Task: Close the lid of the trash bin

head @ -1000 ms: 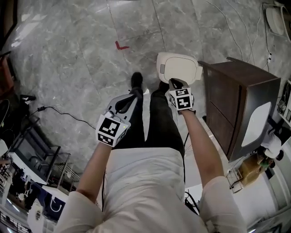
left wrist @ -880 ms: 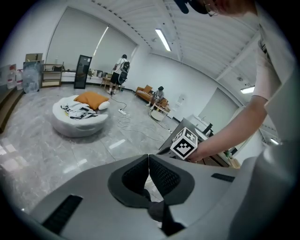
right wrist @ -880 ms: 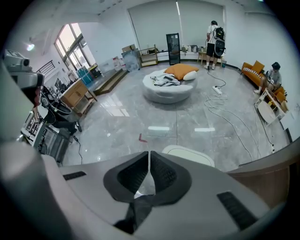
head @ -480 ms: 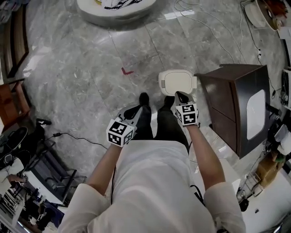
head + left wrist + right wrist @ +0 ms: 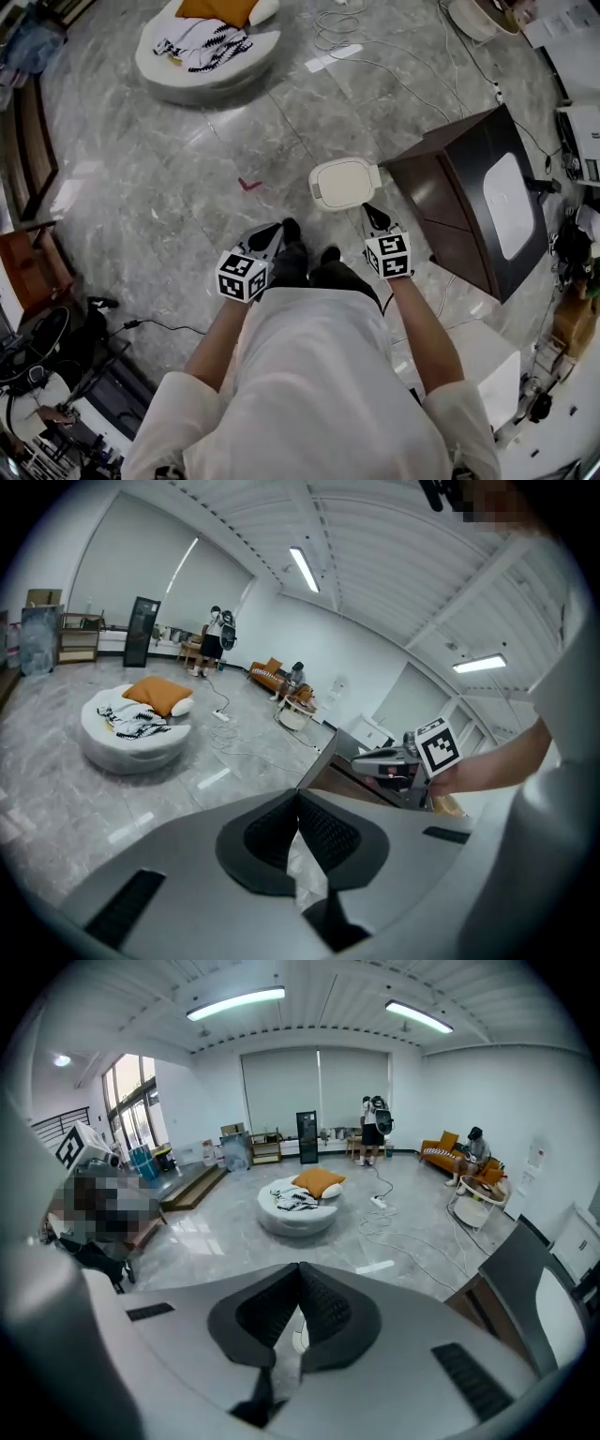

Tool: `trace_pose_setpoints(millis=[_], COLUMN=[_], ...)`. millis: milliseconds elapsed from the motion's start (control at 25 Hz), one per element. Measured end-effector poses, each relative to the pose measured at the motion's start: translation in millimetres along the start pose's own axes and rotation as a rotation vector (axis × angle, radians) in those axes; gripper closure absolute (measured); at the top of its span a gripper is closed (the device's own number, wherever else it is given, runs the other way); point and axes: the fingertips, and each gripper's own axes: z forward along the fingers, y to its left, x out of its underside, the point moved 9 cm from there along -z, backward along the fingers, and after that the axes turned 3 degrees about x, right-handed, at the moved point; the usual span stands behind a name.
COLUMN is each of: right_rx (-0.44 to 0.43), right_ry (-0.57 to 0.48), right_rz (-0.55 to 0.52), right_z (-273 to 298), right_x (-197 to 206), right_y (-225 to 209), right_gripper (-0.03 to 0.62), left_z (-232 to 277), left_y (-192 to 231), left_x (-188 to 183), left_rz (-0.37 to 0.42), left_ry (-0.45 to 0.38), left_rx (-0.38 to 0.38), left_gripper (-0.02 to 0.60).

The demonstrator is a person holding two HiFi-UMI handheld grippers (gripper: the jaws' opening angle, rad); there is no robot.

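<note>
Trash bin (image 5: pixel 344 183) lid down, dark cabinet (image 5: pixel 450 208) just beside

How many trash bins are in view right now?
1: the white trash bin, lid down, stands on the floor just beyond the right gripper, beside the dark cabinet. Others could be hidden behind furniture.

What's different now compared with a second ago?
The left tongs and right tongs lifted away from the trash bin as the person straightened; the right tongs are no longer at its lid. The bin stays closed beside the dark cabinet.
</note>
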Motion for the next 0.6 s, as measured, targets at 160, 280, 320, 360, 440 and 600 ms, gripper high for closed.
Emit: trace_pose_setpoints(millis=[160, 280, 320, 360, 440, 600], right_rx=[0.013, 0.006, 0.002, 0.000, -0.004, -0.012], right_ry=[-0.045, -0.070, -0.079, -0.088, -0.102, -0.125], right_rz=[0.004, -0.001, -0.002, -0.003, -0.004, 0.007], right_z=[-30, -56, -65, -73, -89, -118], right_x=[6, 13, 16, 18, 26, 43], right_y=[-8, -13, -14, -15, -18, -26], right_gripper=[0.565, 0.565, 0.565, 0.565, 0.565, 0.565], left_z=[0, -1, -3, -3, -5, -8], left_y=[-14, -34, -41, -48, -64, -99], left_x=[-6, -7, -7, -6, -4, 4], left_rz=[0.023, 0.055, 0.066, 0.077, 0.094, 0.142], left_ry=[-0.029, -0.033, -0.034, -0.036, -0.043, -0.060], left_rx=[-0.003, -0.018, -0.024, -0.031, -0.040, -0.044], left_gripper=[0.563, 0.563, 0.563, 0.565, 0.565, 0.564])
